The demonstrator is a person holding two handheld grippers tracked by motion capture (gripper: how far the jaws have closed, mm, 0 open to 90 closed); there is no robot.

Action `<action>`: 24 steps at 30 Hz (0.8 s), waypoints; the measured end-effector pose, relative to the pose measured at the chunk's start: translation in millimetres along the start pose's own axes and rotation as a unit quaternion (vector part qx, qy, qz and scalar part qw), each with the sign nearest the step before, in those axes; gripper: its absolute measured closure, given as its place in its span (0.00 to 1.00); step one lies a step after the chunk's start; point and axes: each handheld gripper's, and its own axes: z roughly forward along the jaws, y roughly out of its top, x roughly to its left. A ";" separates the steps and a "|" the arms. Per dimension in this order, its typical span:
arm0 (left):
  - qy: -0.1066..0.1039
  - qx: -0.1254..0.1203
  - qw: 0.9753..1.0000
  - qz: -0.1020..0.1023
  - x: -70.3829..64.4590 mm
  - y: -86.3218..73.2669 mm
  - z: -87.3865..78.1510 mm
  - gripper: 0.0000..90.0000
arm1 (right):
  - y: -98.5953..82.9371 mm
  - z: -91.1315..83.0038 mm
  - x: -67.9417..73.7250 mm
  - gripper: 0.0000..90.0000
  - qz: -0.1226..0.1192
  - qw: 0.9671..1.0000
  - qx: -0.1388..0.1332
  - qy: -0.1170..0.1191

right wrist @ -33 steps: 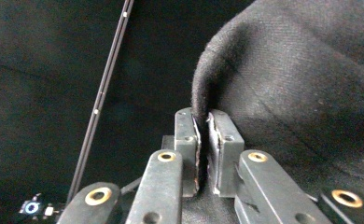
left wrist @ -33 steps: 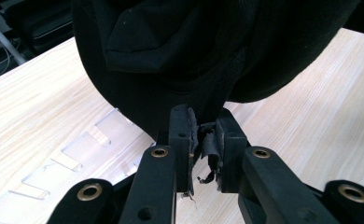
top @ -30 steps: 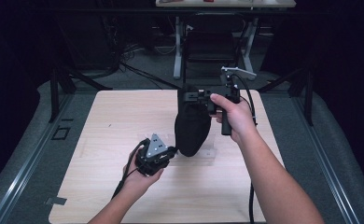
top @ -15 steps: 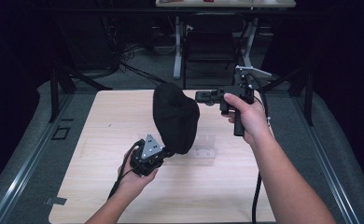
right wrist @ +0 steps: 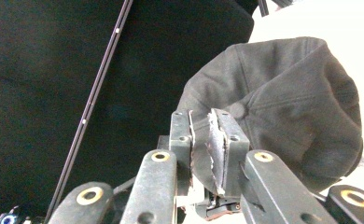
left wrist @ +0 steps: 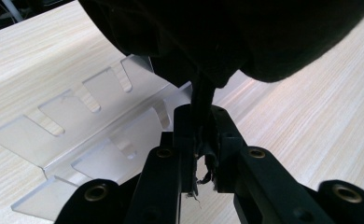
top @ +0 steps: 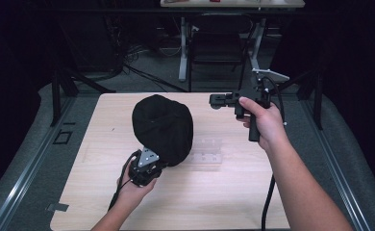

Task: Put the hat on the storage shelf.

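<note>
Wooden table (top: 253, 192): black cap (top: 162, 127) held upright above clear acrylic stand (top: 208, 150), left gripper (left wrist: 199, 140) clamped on its lower edge; right gripper (top: 215, 100) clear of cap, jaws together, empty; likely mid-placement, next needs lowering cap onto stand.

Black fabric cap (top: 162, 127) and clear slotted acrylic rack (top: 208, 150) obstruct the pale wooden worktop's (top: 224, 202) centre; the near half lies open.
</note>
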 end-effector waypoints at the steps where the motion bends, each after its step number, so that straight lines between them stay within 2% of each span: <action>1: 0.000 0.000 1.000 0.000 0.0 0.0 0.0 0.92 | 0.0 0.0 0.0 0.88 0.000 1.000 0.000 0.000; 8: -0.009 0.000 1.000 -0.020 4.9 -4.7 -2.9 0.88 | -1.5 -7.2 0.2 0.86 -0.007 1.000 -0.006 -0.011; 12: -0.012 0.000 0.999 -0.040 10.9 -9.8 -7.6 0.79 | -3.1 -11.9 0.2 0.86 -0.012 1.000 -0.007 -0.025; 15: -0.010 -0.004 0.999 -0.044 13.6 -13.5 -10.7 0.72 | -4.1 -14.4 0.2 0.86 -0.019 0.999 -0.004 -0.033; 17: -0.009 -0.012 0.998 -0.059 12.8 -15.7 -12.9 0.71 | -5.9 -16.4 1.2 0.86 -0.023 0.999 -0.005 -0.043; 19: -0.009 -0.016 0.998 -0.063 15.0 -18.5 -17.7 0.67 | -7.8 -19.2 2.0 0.85 -0.035 0.998 0.000 -0.056; 21: -0.007 -0.019 0.998 -0.064 18.0 -20.8 -22.3 0.63 | -10.0 -22.1 3.7 0.85 -0.046 0.996 -0.009 -0.072; 24: 0.007 -0.025 0.997 -0.073 24.8 -26.1 -30.8 0.61 | -13.2 -25.9 4.1 0.85 -0.058 0.994 -0.014 -0.087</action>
